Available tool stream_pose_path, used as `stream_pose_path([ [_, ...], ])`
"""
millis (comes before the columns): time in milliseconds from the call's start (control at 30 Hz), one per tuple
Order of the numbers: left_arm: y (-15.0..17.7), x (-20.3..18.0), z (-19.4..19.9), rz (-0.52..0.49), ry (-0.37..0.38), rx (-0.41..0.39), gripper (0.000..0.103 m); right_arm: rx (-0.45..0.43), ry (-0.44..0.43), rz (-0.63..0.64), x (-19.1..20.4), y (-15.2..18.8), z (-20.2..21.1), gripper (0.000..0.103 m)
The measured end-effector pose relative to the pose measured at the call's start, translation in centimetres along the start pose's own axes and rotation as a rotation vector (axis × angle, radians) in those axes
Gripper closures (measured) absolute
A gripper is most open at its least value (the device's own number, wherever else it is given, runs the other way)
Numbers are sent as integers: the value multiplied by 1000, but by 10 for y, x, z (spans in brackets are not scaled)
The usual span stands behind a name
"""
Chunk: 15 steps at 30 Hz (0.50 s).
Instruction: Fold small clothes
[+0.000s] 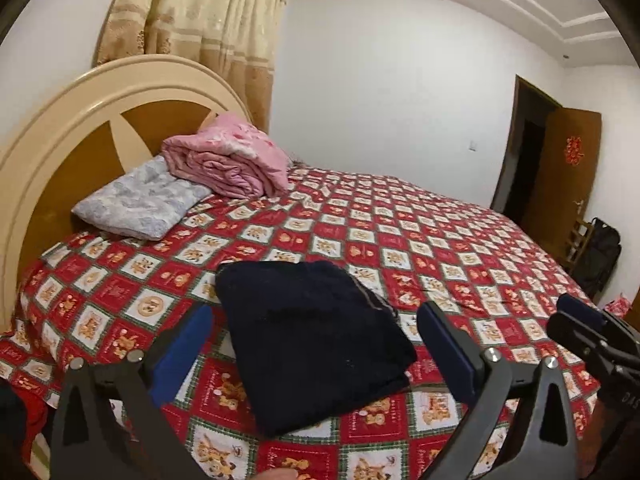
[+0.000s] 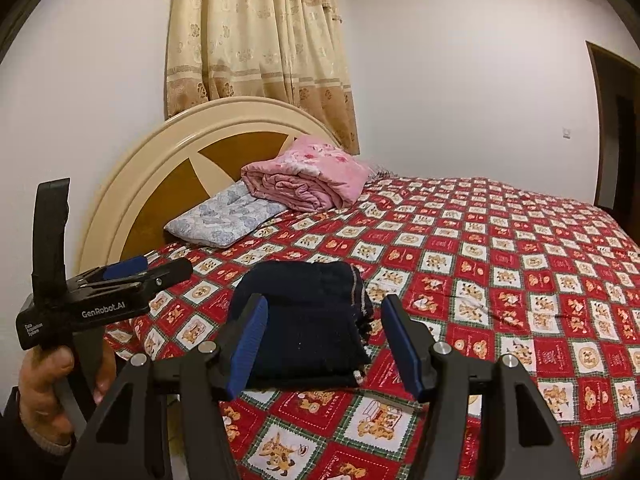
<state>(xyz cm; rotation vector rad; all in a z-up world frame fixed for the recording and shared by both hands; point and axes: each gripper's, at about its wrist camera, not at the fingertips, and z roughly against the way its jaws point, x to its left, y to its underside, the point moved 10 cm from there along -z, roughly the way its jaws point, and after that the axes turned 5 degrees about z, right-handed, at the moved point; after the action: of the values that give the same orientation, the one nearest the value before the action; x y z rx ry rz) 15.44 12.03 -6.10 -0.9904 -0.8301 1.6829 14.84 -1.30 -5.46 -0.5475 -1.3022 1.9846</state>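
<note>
Both tongs open, holding nothing.

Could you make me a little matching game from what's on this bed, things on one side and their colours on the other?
Things:
1. folded garment
2. rolled blanket
3. pillow
4. headboard

Colours:
A. pink
B. cream and brown
C. dark navy
D. pale blue-grey floral

Pairs: 1-C, 2-A, 3-D, 4-B
</note>
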Motion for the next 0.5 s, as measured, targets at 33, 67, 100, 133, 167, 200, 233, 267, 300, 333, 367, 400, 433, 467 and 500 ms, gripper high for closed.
stream_pose_path([
  [33, 0, 1, 0, 5, 0, 2, 0, -4, 1, 3, 0, -1, 1, 42],
  [67, 0, 2, 1, 7, -5, 3, 0, -9, 1, 4, 0, -1, 2, 42],
  [100, -1, 3, 0, 5, -8, 2, 0, -11, 2, 5, 1, -2, 3, 42],
  [133, -1, 3, 0, 4, -13, 1, 0, -12, 2, 7, 1, -2, 3, 42],
  [167, -1, 5, 0, 4, -20, 0, 0, -11, 2, 7, 1, -1, 2, 42],
  [200, -1, 6, -1, 6, -23, 2, 0, -8, 1, 7, 2, -1, 3, 42],
  [233, -1, 7, -1, 10, -24, 4, 0, -6, 0, 8, 2, -1, 3, 42],
  [267, -2, 8, -2, 12, -25, 4, 0, -5, 0, 10, 2, -1, 3, 42],
  [300, -2, 10, -3, 19, -29, 4, 0, -4, 0, 11, 2, 0, 3, 42],
  [333, -1, 11, -3, 21, -26, 4, 0, -3, 0, 11, 2, 1, 3, 42],
  [367, -2, 11, -3, 19, -24, 0, 0, -2, -3, 11, 2, 1, 4, 42],
  [400, -2, 11, -2, 14, -28, -10, 0, -2, -4, 10, 2, 1, 4, 42],
  [433, -3, 12, -1, 8, -33, -20, 0, -4, -3, 9, 2, 0, 5, 42],
  [467, -2, 12, -1, 3, -38, -21, 0, -6, -3, 10, 1, 0, 4, 42],
  [500, -2, 11, -2, -4, -37, -17, 0, -6, -4, 10, 1, 1, 4, 42],
])
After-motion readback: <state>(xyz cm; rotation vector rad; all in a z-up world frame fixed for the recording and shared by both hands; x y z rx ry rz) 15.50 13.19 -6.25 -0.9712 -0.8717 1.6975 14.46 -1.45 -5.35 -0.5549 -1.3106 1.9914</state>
